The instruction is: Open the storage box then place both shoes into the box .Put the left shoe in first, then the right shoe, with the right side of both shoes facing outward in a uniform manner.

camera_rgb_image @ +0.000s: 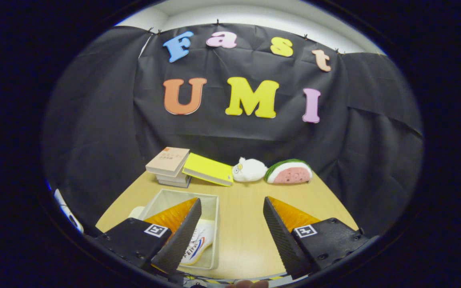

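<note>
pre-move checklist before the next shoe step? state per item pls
1. Translucent rectangular storage box open: ok, no lid over it.
2. White sneaker with red and blue stripes inside the box: ok.
3. Second shoe located: cannot tell.
4. Tool open and holding nothing: ok.
5. Bare wooden table between the fingers: ok.
6. Sneaker's right side facing outward: cannot tell, one finger covers it.

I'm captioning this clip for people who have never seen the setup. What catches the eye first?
The gripper hangs open with nothing between its fingers. Behind the left finger sits the open storage box with a white shoe in it. At the table's far edge lie a watermelon-slice plush, a white plush toy and stacked books.
</note>
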Available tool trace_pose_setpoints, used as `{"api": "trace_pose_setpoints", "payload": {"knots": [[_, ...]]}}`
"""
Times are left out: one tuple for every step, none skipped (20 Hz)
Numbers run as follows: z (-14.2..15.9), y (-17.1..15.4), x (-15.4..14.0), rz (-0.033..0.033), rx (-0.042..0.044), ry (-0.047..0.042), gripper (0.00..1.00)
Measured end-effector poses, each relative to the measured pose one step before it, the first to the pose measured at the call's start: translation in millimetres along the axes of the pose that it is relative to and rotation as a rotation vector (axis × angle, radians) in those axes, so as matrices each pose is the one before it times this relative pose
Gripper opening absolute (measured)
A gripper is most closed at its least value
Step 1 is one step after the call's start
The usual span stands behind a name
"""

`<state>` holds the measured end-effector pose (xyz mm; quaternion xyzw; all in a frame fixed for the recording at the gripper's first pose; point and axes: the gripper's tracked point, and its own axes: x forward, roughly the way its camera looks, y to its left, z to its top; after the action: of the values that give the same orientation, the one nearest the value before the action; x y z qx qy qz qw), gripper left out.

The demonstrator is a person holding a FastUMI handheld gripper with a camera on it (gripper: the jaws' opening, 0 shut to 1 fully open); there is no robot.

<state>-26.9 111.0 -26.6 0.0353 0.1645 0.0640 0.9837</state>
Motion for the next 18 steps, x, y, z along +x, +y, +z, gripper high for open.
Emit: {"api": "trace_pose_setpoints", "payload": {"knots": [[-0.1, -3.91, -4.44, -0.01052, 0.0118, -0.01947, 0.99], [0.45, -2.79, -2.36, -0.00806, 0.01081, -0.01645, 0.99], [2.03, -4.15, -2.73, -0.01255, 0.00911, -0.01629, 0.99], [2.97, -4.62, -3.32, -0.01263, 0.00906, -0.0159, 0.99], [3.7, -2.76, -2.07, -0.00845, 0.00326, -0.01716, 0.99], [4.97, -1.2, -1.06, -0.00828, 0.00253, -0.0191, 0.99], [2.72, -0.61, -0.02, -0.00084, -0.00307, -0.01713, 0.99], [3.13, 0.3, -0.81, 0.00726, -0.00454, -0.00781, 0.99], [2.65, 0.43, -2.75, 0.00601, -0.00392, 0.00063, 0.99], [1.99, 0.18, -1.12, 0.00263, -0.0045, 0.00245, 0.99], [3.43, 0.23, -1.58, 0.00263, -0.00598, -0.00443, 0.99], [5.2, -0.06, -2.34, 0.00108, -0.00857, -0.01216, 0.99], [1.61, 2.5, -1.14, 0.00295, -0.00764, -0.01208, 0.99], [4.32, 3.45, -3.02, 0.00703, -0.00793, -0.00594, 0.99], [0.62, 4.96, -3.39, 0.01332, -0.00636, 0.00155, 0.99], [0.62, 2.41, -2.81, 0.01094, -0.00286, 0.0064, 0.99], [1.04, 0.46, -0.29, 0.00109, 0.00111, 0.00811, 0.99], [0.24, -0.38, -1.42, -0.00178, 0.00407, 0.01177, 0.99]]}}
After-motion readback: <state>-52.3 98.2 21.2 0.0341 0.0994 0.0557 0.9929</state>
